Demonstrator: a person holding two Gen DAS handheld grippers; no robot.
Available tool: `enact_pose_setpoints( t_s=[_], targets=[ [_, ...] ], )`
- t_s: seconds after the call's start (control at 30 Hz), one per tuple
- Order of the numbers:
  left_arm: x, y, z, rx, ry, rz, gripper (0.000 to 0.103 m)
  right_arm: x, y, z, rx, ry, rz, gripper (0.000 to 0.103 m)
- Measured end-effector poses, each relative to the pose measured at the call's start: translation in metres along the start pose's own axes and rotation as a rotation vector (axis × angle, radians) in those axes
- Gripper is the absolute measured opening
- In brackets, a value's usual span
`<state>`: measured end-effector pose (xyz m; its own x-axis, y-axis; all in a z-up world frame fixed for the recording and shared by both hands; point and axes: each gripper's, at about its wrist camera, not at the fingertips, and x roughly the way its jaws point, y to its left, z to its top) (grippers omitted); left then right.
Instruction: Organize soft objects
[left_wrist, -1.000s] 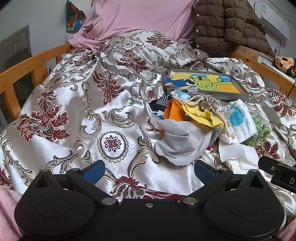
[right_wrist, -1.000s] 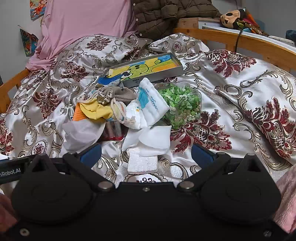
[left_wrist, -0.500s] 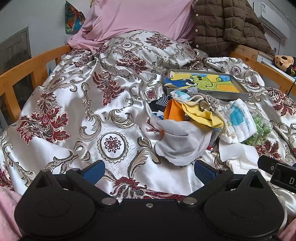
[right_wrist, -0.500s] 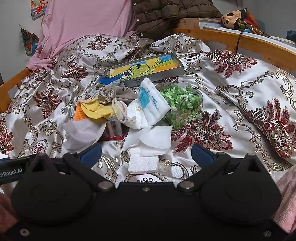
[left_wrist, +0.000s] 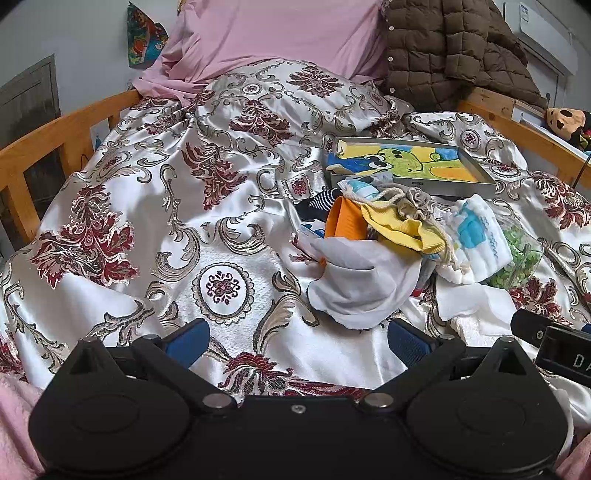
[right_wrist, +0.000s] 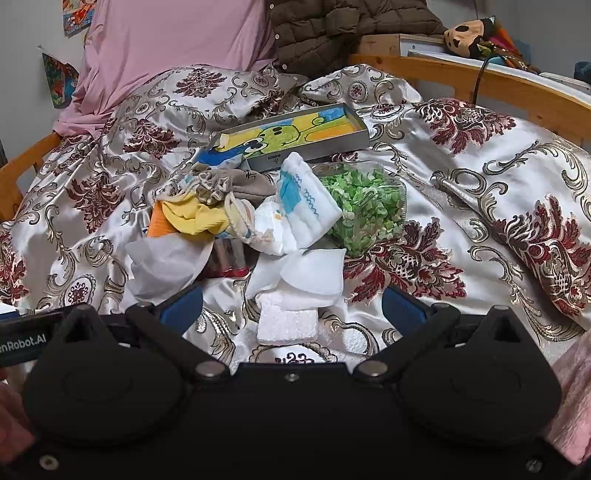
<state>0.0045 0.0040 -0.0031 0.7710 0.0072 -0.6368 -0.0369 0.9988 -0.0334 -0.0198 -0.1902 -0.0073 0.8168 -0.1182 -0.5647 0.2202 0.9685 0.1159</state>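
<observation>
A heap of soft items lies on the satin bedspread: a pale grey cloth (left_wrist: 364, 284) (right_wrist: 166, 264), a yellow cloth (left_wrist: 402, 230) (right_wrist: 195, 218), an orange piece (left_wrist: 345, 223), a white cloth with blue print (left_wrist: 476, 236) (right_wrist: 306, 203), a beige drawstring pouch (right_wrist: 221, 184) and white folded cloths (right_wrist: 303, 277). My left gripper (left_wrist: 295, 341) is open and empty, just short of the grey cloth. My right gripper (right_wrist: 291, 306) is open and empty, with a white foam block (right_wrist: 288, 323) between its fingers, untouched.
A flat tin tray with a cartoon picture (left_wrist: 410, 166) (right_wrist: 295, 134) lies behind the heap. A clear bag of green bits (right_wrist: 364, 206) sits right of it. Wooden bed rails (left_wrist: 48, 147) (right_wrist: 509, 88), a pink pillow (left_wrist: 280, 33) and a brown quilted jacket (left_wrist: 454, 51) border the bed.
</observation>
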Motion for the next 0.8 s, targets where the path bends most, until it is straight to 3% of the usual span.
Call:
enact_pose_setpoints(
  t_s=[0.37,0.5,0.8],
  targets=[
    [0.007,-0.001,0.001,0.013,0.016,-0.011,0.102,0.003,-0.001,0.003,-0.009,0.020,0.022,0.102],
    [0.005,-0.001,0.003,0.013,-0.024,-0.017,0.102,0.011,-0.002,0.005,0.001,0.056,0.041,0.102],
    [0.021,-0.013,0.023,0.123,-0.045,-0.059,0.102,0.036,0.002,0.025,-0.074,0.115,0.077,0.102]
  ],
)
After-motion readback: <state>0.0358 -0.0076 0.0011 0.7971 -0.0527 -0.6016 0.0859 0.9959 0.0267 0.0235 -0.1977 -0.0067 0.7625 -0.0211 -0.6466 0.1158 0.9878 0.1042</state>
